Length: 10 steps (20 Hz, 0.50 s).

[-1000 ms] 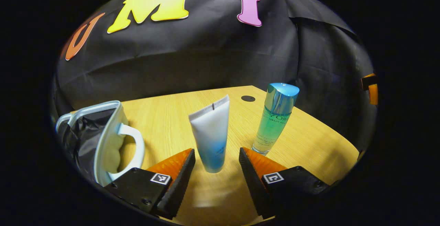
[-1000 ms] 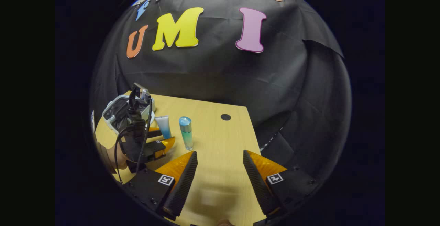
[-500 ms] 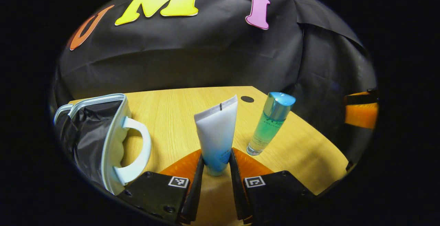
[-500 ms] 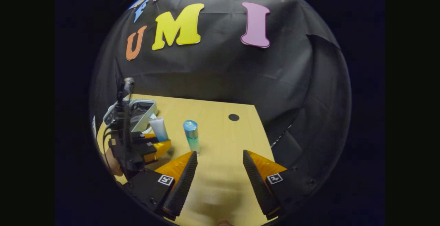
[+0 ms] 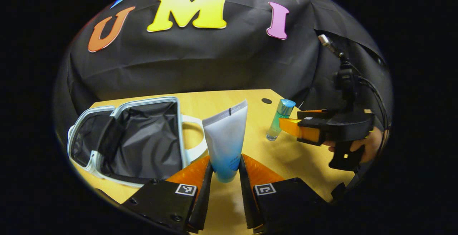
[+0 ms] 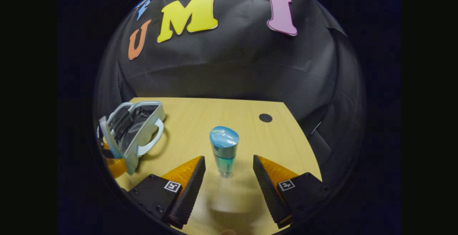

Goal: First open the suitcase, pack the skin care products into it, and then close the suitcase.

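A pale wooden table [image 5: 229, 102] with a small dark round hole [image 5: 266, 101] near its far edge fills the booth, backed by a black cloth wall [image 5: 200, 59]. At the left of the left gripper view the small light-blue suitcase [image 5: 107, 161] lies open on the table, its black lining showing and its handle [image 5: 195, 149] toward the tube [image 5: 225, 138]. The white and blue tube stands upright, long axis vertical, crimped end up, with the left gripper [image 5: 225, 188] clamped on its lower blue part, both fingers pressing it. Farther right the green bottle [image 5: 279, 120] with a blue cap stands upright on the table. In the right gripper view that bottle [image 6: 223, 151] stands just ahead of the gap between the spread fingers of the right gripper [image 6: 229, 188], untouched. A hand [image 5: 366, 145] holds that gripper level, fingers pointing toward the bottle.
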Tool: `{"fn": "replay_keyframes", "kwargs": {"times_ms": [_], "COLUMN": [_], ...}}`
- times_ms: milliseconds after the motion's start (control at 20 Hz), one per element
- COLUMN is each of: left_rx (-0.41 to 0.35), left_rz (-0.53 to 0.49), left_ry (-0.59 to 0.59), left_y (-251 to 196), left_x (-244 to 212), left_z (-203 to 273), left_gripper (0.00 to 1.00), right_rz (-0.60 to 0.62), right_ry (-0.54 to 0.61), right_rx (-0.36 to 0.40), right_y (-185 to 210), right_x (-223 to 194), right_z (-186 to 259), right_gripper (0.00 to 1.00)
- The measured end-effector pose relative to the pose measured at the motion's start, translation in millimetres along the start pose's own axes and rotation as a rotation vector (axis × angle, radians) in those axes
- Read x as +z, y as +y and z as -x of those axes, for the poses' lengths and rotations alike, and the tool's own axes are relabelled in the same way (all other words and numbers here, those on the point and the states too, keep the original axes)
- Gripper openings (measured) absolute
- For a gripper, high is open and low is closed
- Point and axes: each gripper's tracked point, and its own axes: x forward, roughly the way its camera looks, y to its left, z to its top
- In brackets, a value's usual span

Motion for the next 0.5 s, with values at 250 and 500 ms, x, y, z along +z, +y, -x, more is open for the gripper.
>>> {"fn": "replay_keyframes", "kwargs": {"times_ms": [250,500], "left_rx": [0.079,0.173], "left_rz": [0.038,0.098], "left_ry": [0.012,0.046], "left_y": [47.1,102.2], "left_x": [-0.7,8.8], "left_z": [35.8,49.3], "left_gripper": [0.45,0.44], "right_rz": [-0.009,-0.012], "right_ry": [0.013,0.013], "right_rx": [-0.018,-0.015], "right_y": [11.0,18.7], "right_x": [-2.0,-2.6], "right_z": [-24.5,-26.7], "right_gripper": [0.63,0.40]}}
